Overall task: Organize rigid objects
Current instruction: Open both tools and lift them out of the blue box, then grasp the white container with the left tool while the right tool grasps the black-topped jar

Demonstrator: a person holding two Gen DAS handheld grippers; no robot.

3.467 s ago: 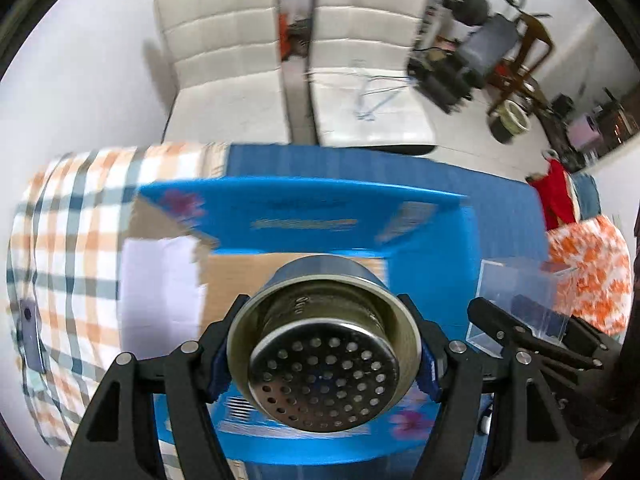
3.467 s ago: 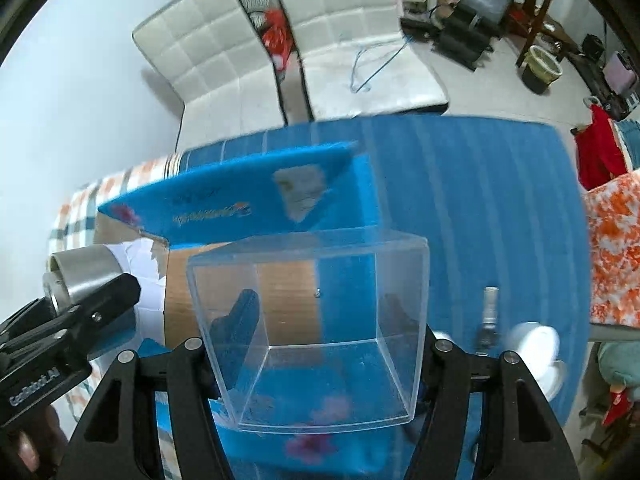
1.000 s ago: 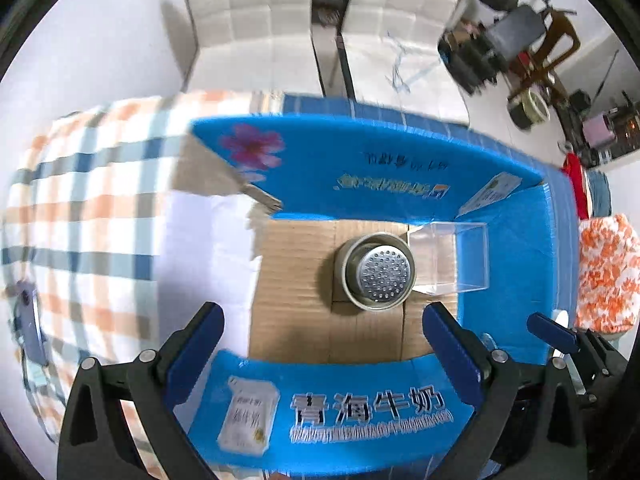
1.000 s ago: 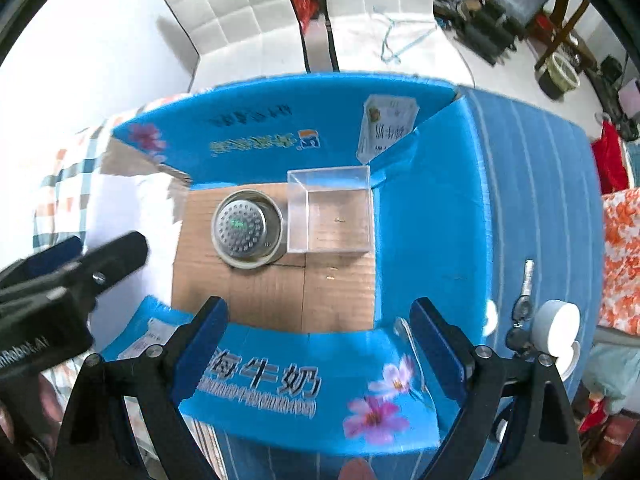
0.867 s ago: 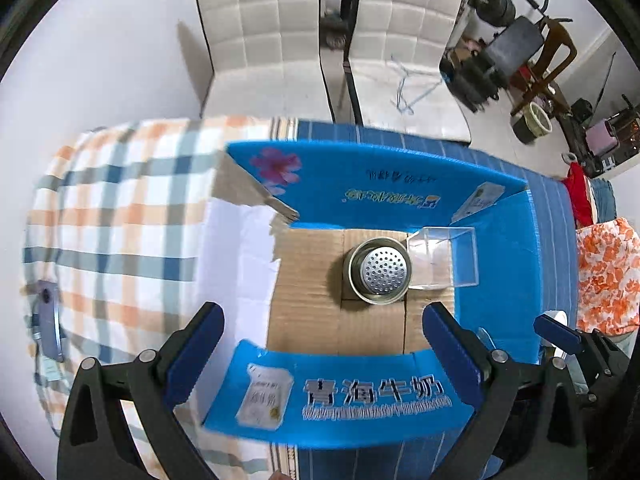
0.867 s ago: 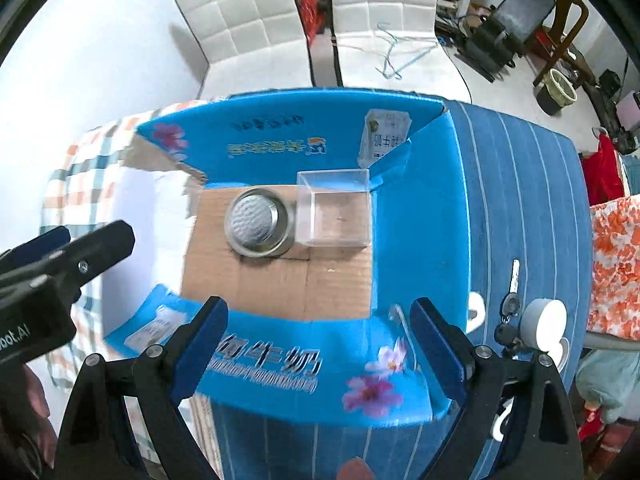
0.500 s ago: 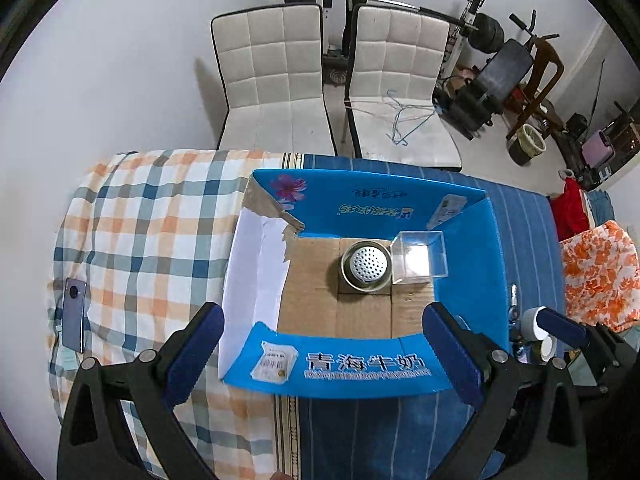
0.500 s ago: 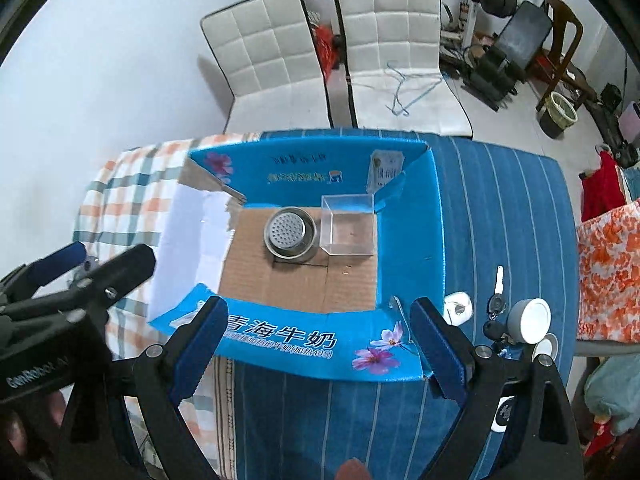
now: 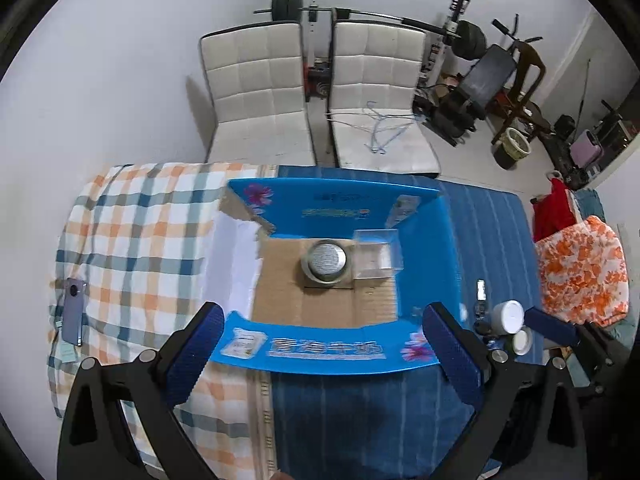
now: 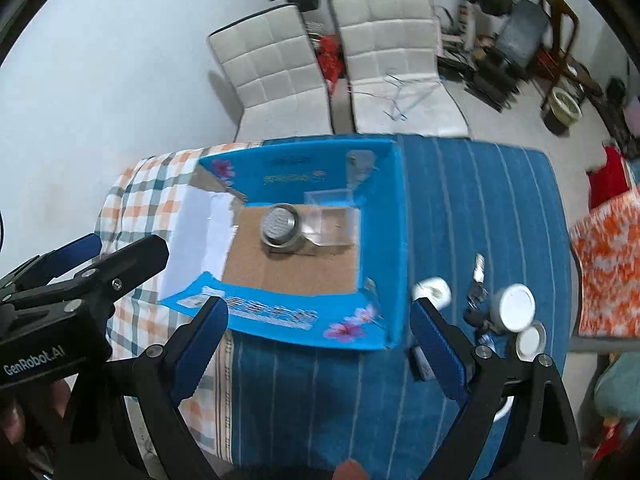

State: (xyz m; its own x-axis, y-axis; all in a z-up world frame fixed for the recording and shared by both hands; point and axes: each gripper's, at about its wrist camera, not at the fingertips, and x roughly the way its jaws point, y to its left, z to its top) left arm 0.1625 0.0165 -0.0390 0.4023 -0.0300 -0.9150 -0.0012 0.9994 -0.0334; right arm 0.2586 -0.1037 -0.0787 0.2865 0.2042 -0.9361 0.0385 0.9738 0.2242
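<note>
Two items boxed: round perforated steel strainer cup [image 9: 327, 261] and clear square plastic box [image 9: 376, 254], touching side by side at frame centre on the floor of the blue open cardboard carton [image 9: 320, 350].
Left gripper [image 9: 320, 354]: spread wide, empty, lower frame.
Right gripper [image 10: 318, 346]: spread wide, empty.
Still outside: white round lidded jar [image 10: 517, 307], lower right on the blue striped cloth [image 10: 480, 208].
Handling: jar probably light, stiff, slick; grip across its sides.

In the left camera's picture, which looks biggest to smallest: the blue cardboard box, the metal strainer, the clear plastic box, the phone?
1. Blue cardboard box
2-3. Clear plastic box and metal strainer, too alike to rank
4. Phone
</note>
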